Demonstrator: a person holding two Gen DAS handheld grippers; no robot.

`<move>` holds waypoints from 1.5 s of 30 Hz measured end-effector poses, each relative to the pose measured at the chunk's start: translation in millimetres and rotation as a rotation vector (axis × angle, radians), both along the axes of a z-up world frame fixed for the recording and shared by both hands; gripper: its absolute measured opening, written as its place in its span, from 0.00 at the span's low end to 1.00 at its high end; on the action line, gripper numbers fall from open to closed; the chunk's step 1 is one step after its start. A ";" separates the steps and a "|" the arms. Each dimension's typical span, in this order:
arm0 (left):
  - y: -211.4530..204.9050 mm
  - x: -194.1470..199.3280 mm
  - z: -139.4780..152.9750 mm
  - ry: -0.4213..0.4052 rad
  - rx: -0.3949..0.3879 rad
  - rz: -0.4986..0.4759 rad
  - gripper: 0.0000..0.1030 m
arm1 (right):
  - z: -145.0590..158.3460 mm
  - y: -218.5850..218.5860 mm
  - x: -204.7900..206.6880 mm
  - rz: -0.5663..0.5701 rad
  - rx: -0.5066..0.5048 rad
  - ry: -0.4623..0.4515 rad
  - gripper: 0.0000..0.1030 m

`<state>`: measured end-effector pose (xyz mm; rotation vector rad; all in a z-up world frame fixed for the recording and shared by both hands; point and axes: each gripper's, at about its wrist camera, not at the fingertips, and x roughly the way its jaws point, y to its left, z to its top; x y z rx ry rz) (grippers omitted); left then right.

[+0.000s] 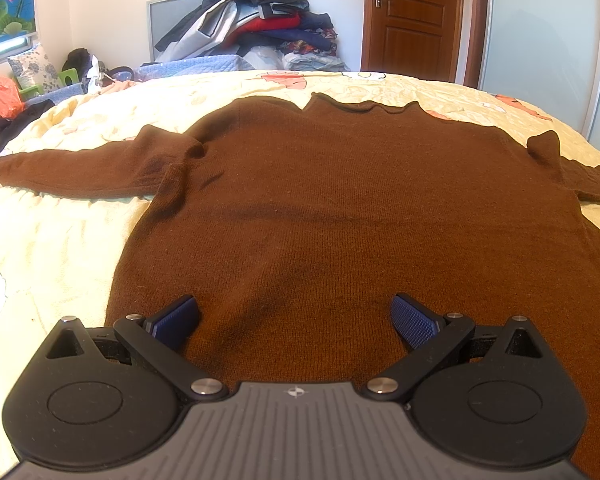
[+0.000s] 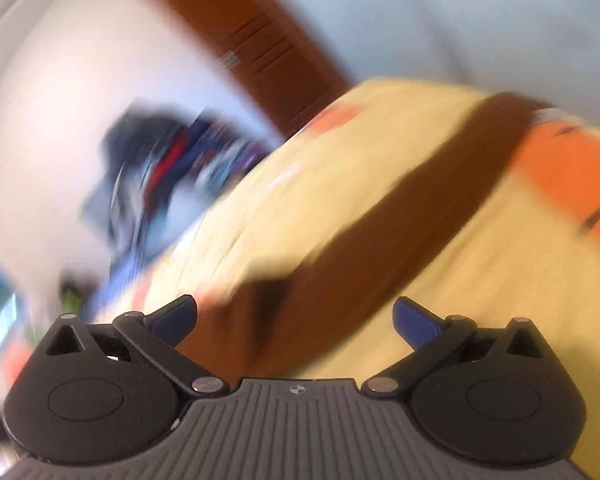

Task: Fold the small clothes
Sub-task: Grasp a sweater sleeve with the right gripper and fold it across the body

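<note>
While nothing is gripped yet, here is how each view reads:

Left wrist view, garment: a dark brown knitted long-sleeved sweater (image 1: 340, 208) lies flat on a pale yellow printed bedsheet (image 1: 52, 240), hem nearest the camera, collar (image 1: 360, 106) at the far end.
Left wrist view, long axis: the body runs hem to collar, pointing away toward the wooden door (image 1: 412, 16); both sleeves stretch out sideways, crossing that axis.
Left wrist view, tongs: the left gripper (image 1: 294, 320) hovers at the hem, its blue pads (image 1: 176, 320) spread wide with nothing between them.
Left wrist view, risk: pinching only the top layer of knit would likely split the layers and leave a skewed fold (the soft weave looks stretchy).

Right wrist view, garment: heavy motion blur, but a brown sleeve (image 2: 420, 200) runs diagonally across the sheet, from near the fingers up to the right.
Right wrist view, tongs: the right gripper (image 2: 294, 320) is spread apart and empty.
Right wrist view, risk: closing at this speed could miss the sleeve or drag it and bunch the sheet (contact cannot be judged through the blur).
</note>
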<state>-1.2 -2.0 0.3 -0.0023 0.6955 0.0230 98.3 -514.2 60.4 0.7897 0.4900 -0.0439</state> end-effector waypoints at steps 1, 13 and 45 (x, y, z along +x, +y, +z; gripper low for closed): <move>0.1 -0.1 -0.1 0.000 0.000 0.000 1.00 | -3.9 -31.1 7.4 -0.067 0.038 0.011 1.00; 0.2 0.0 -0.1 0.000 0.000 0.001 1.00 | -52.2 -159.8 61.8 -0.248 0.286 0.054 0.74; 8.4 14.1 26.2 0.001 -0.173 -0.097 1.00 | 5.1 234.9 -4.4 0.686 -0.255 -0.162 0.83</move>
